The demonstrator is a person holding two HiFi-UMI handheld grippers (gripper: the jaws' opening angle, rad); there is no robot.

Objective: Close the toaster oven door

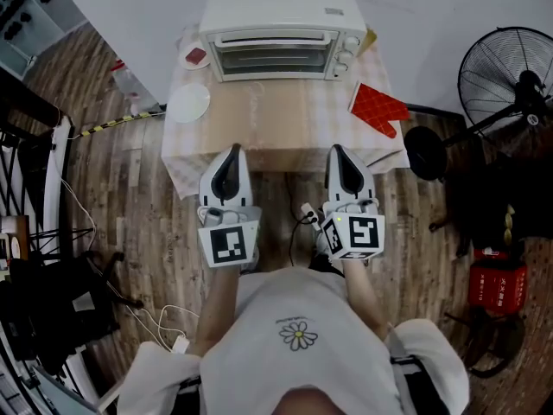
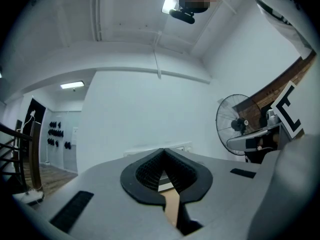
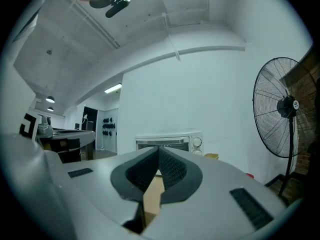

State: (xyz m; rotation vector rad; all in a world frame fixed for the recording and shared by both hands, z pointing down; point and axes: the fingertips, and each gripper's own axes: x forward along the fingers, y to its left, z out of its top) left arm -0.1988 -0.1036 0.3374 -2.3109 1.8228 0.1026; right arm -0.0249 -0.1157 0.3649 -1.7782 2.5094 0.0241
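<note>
The toaster oven sits at the back of the bench, its glass door shut over the rack inside, with a small dish holding something red beside it, while the left gripper and right gripper hover at the bench's front edge, fingers pressed together, empty.

Toaster oven at table back, plate left, mitt right
</note>
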